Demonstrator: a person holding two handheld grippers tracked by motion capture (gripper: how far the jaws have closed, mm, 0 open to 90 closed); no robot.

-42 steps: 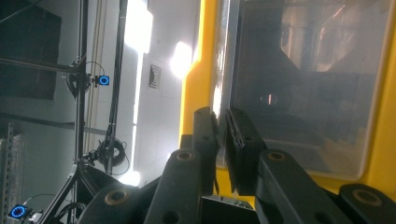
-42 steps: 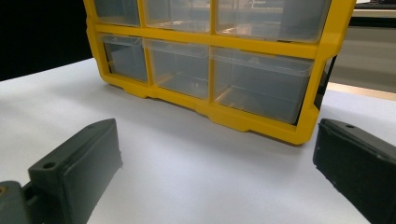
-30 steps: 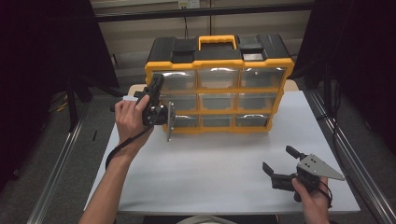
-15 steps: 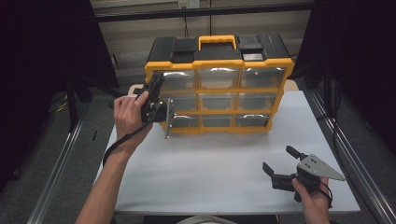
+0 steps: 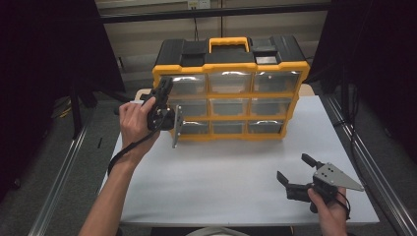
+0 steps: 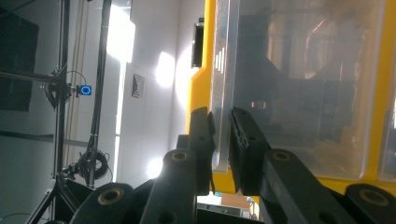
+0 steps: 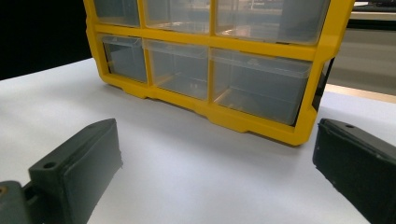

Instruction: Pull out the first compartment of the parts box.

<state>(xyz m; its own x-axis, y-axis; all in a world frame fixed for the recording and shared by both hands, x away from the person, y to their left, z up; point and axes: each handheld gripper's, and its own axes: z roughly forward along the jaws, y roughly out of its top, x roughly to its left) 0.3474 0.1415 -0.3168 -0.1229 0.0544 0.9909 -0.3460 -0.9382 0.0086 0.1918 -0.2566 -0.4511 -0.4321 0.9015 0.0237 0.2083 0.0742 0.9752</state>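
Note:
A yellow and black organiser [image 5: 231, 94] with rows of clear drawers stands at the back of the white table [image 5: 221, 172]. My left gripper [image 5: 164, 84] is turned on its side at the left edge of the top-left drawer [image 5: 189, 84]. In the left gripper view the jaws [image 6: 219, 114] are pinched on the clear front lip of that drawer [image 6: 303, 70], beside the yellow frame [image 6: 198, 93]. My right gripper [image 5: 293, 167] rests open near the table's front right, holding nothing. In the right gripper view its jaws [image 7: 217, 158] point at the organiser's bottom row [image 7: 210, 46].
The organiser has a yellow carry handle [image 5: 228, 43] on a black lid. Bare white tabletop [image 7: 187, 186] lies between the organiser and my right gripper. Metal rails [image 5: 64, 172] run along both sides of the table, with dark curtains beyond.
The left hand has shifted slightly at the organiser's left edge, with the gripper still at the top-left drawer. The right gripper has not moved.

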